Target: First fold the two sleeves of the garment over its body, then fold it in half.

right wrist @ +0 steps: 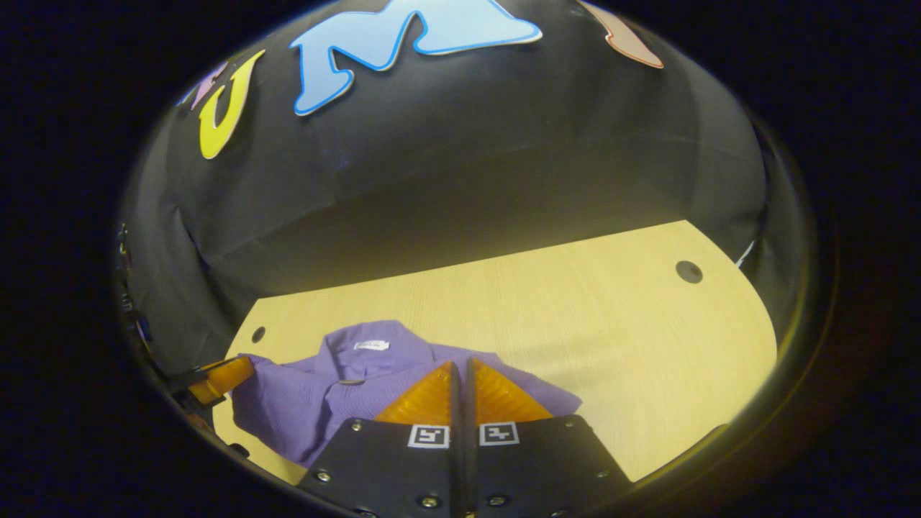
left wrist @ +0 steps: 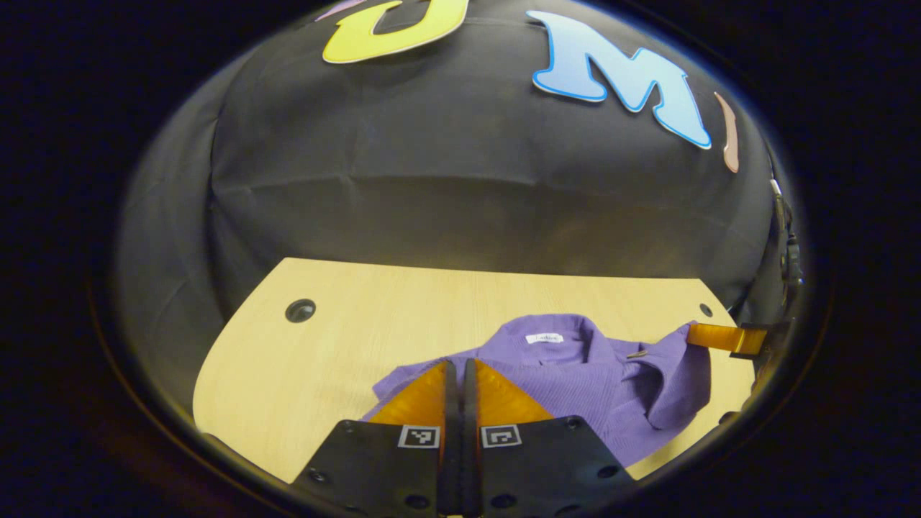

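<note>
Purple shirt point(left wrist: 575, 374) on table point(left wrist: 324, 360): soft, light, limp. Left claw point(left wrist: 458, 367) and right claw point(right wrist: 460, 368) clenched, cloth just ahead; whether pinched, cannot tell. Grip sleeve ends.

Garment on the table, with both grippers at its near edge.
The garment point(left wrist: 568, 381) lies on the table point(left wrist: 338, 345), collar toward the booth wall point(left wrist: 446, 194); left gripper point(left wrist: 459, 367) and right gripper point(right wrist: 460, 367) sit over its opposite sides.
</note>
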{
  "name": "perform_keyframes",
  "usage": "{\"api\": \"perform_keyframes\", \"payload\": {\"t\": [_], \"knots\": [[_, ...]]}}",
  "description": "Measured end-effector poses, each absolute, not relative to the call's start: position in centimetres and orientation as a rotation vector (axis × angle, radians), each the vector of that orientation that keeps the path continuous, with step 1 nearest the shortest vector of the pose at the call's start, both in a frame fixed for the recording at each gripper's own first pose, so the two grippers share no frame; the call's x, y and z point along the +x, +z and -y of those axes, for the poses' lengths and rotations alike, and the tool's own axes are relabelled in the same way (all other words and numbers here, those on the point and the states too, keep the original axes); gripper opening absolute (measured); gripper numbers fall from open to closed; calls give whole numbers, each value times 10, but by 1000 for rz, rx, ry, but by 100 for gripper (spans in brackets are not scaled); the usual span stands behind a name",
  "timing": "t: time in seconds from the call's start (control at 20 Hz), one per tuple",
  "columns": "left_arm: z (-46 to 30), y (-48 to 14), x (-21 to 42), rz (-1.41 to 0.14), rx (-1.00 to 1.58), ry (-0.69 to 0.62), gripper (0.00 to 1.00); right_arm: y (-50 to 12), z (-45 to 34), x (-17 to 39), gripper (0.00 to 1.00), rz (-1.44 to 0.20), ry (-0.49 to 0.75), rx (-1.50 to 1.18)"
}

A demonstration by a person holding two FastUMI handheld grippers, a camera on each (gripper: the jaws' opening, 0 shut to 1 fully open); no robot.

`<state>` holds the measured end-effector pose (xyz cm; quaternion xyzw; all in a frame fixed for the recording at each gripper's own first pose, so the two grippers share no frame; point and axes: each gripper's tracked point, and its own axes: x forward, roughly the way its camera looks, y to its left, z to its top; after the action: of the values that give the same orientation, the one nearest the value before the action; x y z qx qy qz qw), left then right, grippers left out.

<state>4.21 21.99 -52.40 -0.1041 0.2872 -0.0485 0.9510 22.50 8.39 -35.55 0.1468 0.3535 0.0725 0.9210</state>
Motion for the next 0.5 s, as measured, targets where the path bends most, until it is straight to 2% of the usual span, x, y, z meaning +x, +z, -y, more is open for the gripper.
{"api": "perform_keyframes", "payload": {"t": [0.25,0.5], "knots": [[-215,-550,87,-535,-198,-83,6,-388,-85,260,1,-730,119,339],[-216,-564,107,-514,-168,-70,6,-418,-88,265,1,-753,119,320]]}}
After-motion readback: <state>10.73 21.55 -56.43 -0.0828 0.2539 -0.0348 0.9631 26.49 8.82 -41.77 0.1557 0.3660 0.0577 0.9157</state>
